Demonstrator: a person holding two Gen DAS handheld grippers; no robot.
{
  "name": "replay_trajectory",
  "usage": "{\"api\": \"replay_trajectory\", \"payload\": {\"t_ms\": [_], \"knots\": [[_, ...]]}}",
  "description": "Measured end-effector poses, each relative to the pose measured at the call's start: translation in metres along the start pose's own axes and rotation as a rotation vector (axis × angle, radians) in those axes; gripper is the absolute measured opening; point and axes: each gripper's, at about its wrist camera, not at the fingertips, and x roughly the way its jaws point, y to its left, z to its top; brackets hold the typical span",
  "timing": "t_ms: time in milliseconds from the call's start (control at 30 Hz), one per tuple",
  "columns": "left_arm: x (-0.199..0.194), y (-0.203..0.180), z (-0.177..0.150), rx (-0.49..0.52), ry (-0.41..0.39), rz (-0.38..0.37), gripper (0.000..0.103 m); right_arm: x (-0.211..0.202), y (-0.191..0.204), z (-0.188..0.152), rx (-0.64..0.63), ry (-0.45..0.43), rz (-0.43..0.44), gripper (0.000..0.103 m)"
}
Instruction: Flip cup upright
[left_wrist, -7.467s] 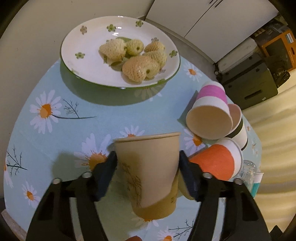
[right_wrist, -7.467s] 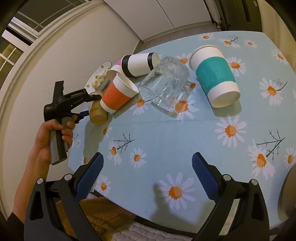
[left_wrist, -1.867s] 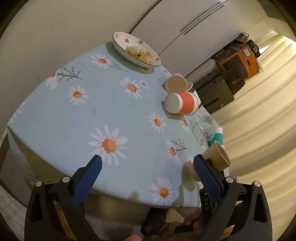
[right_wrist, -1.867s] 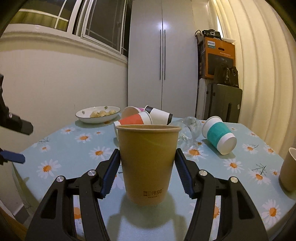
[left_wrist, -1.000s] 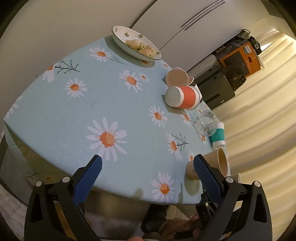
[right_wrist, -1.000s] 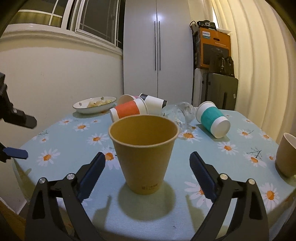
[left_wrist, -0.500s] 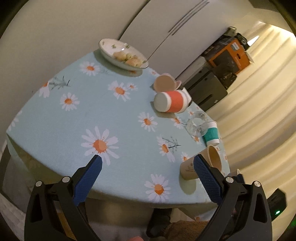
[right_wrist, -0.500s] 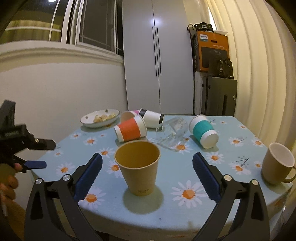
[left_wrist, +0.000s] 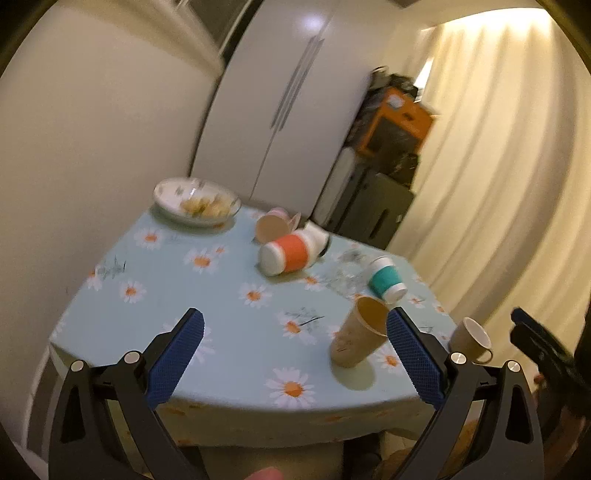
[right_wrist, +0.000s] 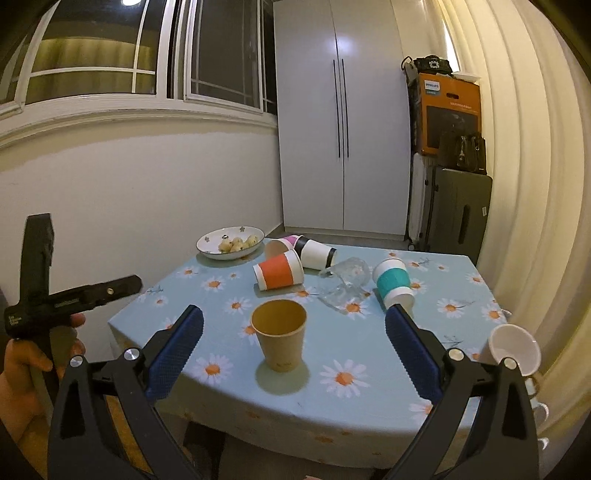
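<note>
A plain brown paper cup (right_wrist: 279, 339) stands upright, mouth up, near the front edge of the daisy-print table (right_wrist: 454, 332). It also shows in the left wrist view (left_wrist: 357, 333). My right gripper (right_wrist: 293, 345) is open and empty, held back off the table's front edge, with the cup seen between its blue pads. My left gripper (left_wrist: 295, 350) is open and empty, off the table's front left corner. Its body shows at the left of the right wrist view (right_wrist: 70, 295), held in a hand.
An orange cup (right_wrist: 279, 275), a black-banded cup (right_wrist: 317, 254), a pink cup (right_wrist: 282, 243), a teal cup (right_wrist: 393, 284) and a clear glass (right_wrist: 343, 282) lie on their sides mid-table. A plate of fruit (right_wrist: 231, 243) sits far left. A white mug (right_wrist: 513, 349) stands at the right edge.
My right gripper let go of the brown cup, leaving it upright, and has pulled back and up from the table. My left gripper has also drawn away and tilted up.
</note>
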Motion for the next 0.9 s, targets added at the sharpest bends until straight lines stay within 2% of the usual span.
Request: {"api": "replay_trajectory", "payload": {"t_ms": [100, 333, 533, 700, 900], "knots": [[-0.015, -0.016, -0.008, 0.061, -0.025, -0.021, 0.096, -0.016, -0.005, -0.002, -0.025, 0.004, -0.010, 0.098], [-0.041, -0.051, -0.035, 0.205, -0.047, 0.010, 0.096, -0.039, -0.014, -0.016, -0.023, -0.001, -0.013, 0.098], [-0.055, -0.060, -0.049, 0.220, -0.054, 0.028, 0.096, -0.052, -0.016, -0.029, -0.027, -0.001, -0.005, 0.098], [-0.062, -0.065, -0.055, 0.232, -0.064, 0.007, 0.096, -0.057, -0.014, -0.046, -0.085, 0.004, -0.065, 0.098], [-0.055, -0.073, -0.061, 0.273, -0.041, -0.004, 0.096, -0.053, -0.021, -0.056, -0.057, 0.015, -0.083, 0.098]]}}
